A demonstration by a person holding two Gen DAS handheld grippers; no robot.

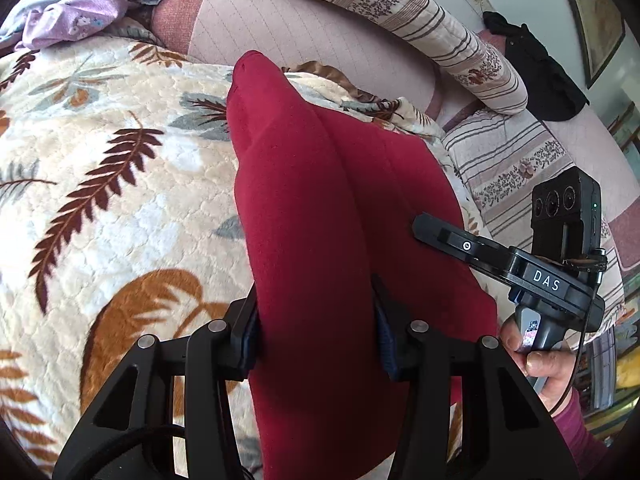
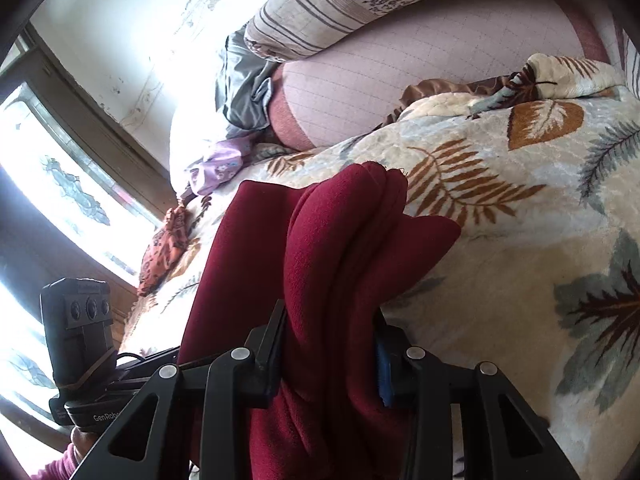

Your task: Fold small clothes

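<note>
Underneath, a leaf-print blanket (image 1: 100, 168) covers the bed, with a striped pillow (image 1: 400, 12) lying behind it. Over the blanket lies the dark red garment (image 1: 320, 200), bunched into long folds. Both claws are clamped on it: the left gripper (image 1: 316, 332) pinches one thick fold near the camera, and the right gripper (image 2: 330, 344) squeezes several gathered layers.

"DAS" on the right gripper (image 1: 430, 232), "GenRob…" partly readable on the left gripper's body (image 2: 86, 416)
</note>
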